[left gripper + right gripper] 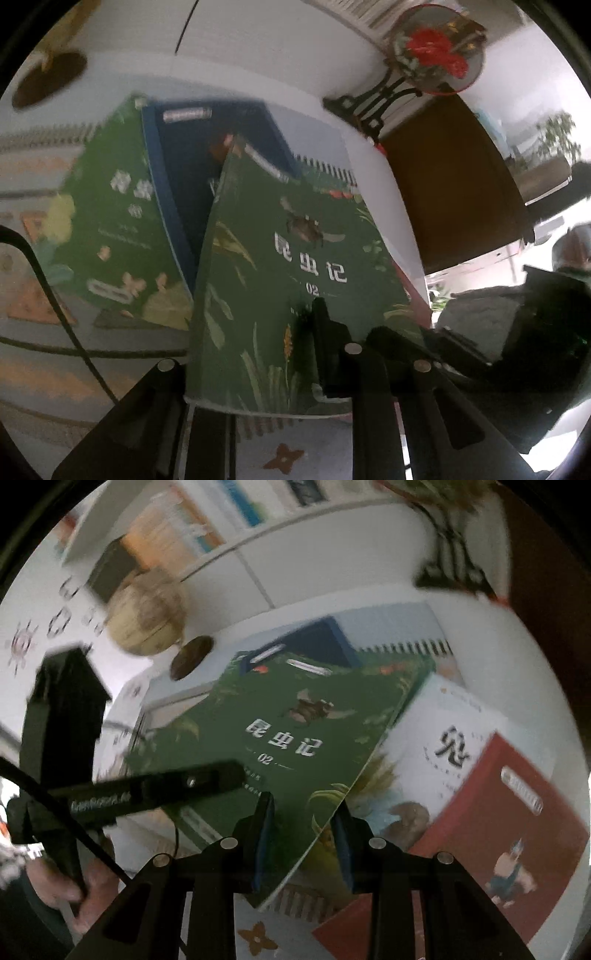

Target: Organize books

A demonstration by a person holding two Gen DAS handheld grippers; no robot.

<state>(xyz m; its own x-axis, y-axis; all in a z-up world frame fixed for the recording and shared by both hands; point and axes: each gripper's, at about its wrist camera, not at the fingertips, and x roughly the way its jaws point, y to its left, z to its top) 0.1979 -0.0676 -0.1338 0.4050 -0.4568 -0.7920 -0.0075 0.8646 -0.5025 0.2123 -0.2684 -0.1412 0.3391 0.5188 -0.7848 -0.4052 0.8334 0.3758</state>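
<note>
Gripping the green insect book (280, 734) by its near edge, your right gripper (301, 834) is clamped on its corner. Your left gripper (258, 369) pinches the same edge alongside; its spine runs away from both.

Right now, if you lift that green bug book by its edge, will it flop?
Probably a little. The green bug book looks thin, with a soft cover, so it may sag. Its cover looks smooth, so it might slip. Both jaws pinch its lower edge, which should steady it.

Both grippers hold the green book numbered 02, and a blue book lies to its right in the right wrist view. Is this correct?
Not quite. In the right wrist view, the book right of the green book is a red book. The left gripper and right gripper do hold the green one.
</note>
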